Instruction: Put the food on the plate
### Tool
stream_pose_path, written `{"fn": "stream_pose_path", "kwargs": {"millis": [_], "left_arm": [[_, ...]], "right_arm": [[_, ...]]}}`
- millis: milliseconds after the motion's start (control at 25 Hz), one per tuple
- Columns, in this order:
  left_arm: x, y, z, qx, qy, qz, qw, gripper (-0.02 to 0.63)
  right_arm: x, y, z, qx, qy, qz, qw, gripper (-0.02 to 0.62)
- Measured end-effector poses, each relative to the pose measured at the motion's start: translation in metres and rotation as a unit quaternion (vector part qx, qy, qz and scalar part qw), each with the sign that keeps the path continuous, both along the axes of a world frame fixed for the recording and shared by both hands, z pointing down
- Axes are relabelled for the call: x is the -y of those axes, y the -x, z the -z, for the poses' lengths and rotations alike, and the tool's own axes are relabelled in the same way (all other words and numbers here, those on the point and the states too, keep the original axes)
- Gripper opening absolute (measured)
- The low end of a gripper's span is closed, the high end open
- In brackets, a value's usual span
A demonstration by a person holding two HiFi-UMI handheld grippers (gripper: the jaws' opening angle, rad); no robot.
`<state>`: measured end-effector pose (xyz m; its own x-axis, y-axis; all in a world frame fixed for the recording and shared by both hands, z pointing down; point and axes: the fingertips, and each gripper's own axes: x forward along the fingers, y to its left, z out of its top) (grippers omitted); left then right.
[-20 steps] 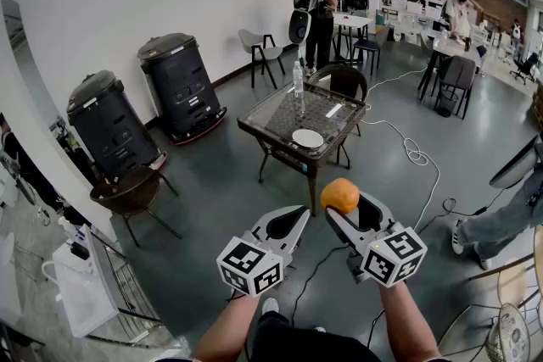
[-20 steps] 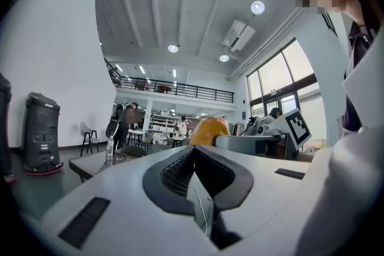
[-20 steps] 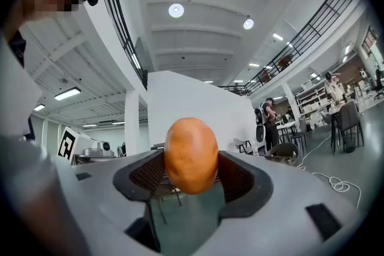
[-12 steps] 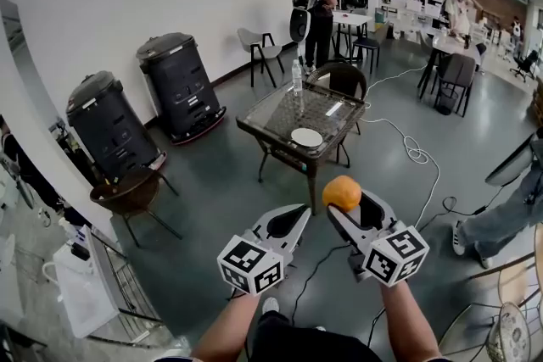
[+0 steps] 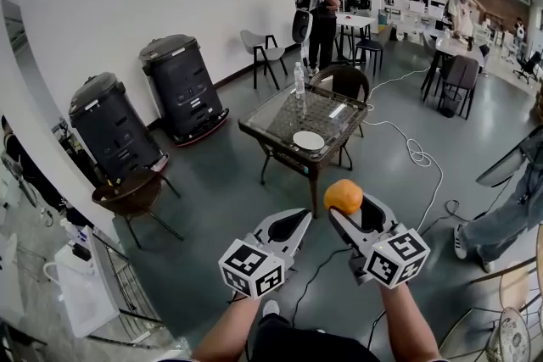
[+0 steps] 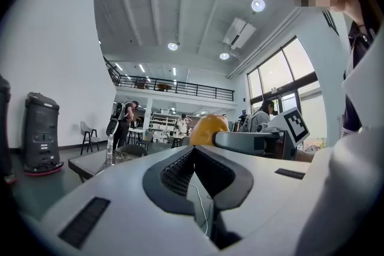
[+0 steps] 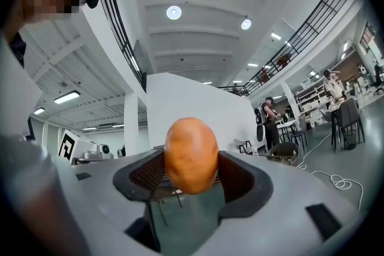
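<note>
Head view: plate (image 5: 308, 140) near table's (image 5: 284, 113) front edge.

Bright, even light from round ceiling lamps (image 7: 174, 12) above the right claw (image 7: 192, 159). Fisheye bends the edges, corners go black.

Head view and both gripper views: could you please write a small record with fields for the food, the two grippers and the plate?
Food: orange rounded food item, carried in the air
Right gripper: jaws closed on the food item
Left gripper: jaws together, nothing between them
Plate: round white plate, nothing on it, lying on the dark glass-topped table ahead
Also on table: clear plastic bottle, upright
</note>
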<state>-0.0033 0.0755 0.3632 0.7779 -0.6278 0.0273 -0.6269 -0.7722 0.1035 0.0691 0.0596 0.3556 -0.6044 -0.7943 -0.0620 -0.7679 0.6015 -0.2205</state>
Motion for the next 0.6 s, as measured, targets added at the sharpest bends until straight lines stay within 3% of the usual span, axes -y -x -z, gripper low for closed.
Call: {"fn": "stream_pose_path", "kwargs": {"millis": [600], "left_arm": [[0.037,-0.001,-0.021,0.009,0.016,0.016,0.9997,0.009]], "right_arm": [[0.038,-0.010,-0.011,0.001,-0.012,0.018,1.000,0.288]]}}
